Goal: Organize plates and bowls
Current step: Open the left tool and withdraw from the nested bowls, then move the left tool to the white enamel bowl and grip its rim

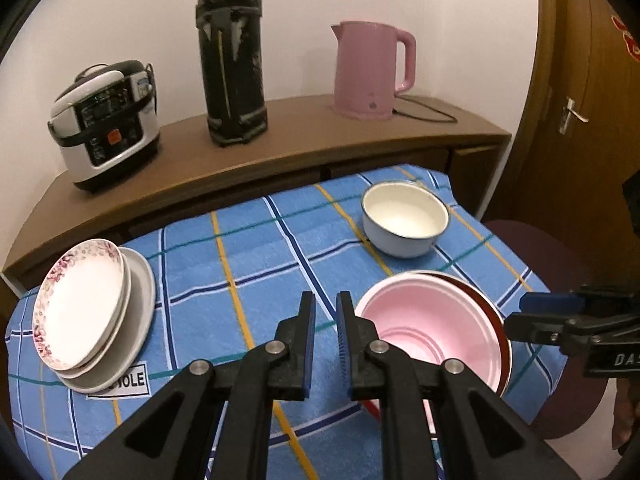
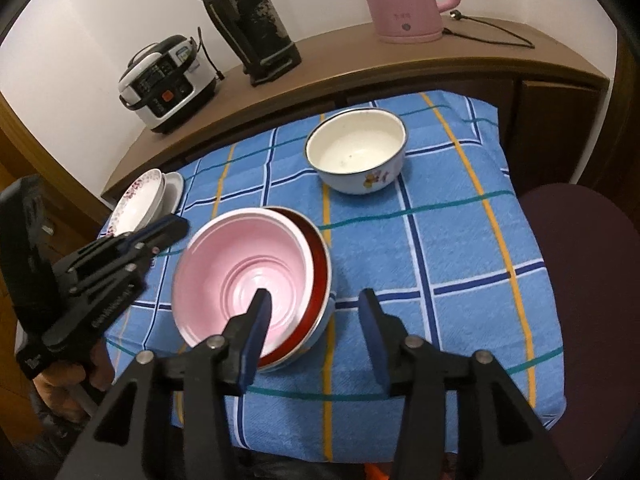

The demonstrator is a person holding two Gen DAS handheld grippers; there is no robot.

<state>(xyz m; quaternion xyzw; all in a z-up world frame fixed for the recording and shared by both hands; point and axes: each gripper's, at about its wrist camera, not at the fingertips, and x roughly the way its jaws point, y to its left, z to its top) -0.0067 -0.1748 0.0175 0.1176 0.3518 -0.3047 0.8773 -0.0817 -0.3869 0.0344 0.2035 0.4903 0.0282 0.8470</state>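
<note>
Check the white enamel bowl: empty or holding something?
Empty. The white enamel bowl stands upright, and its bare white bottom shows in the right wrist view.
</note>
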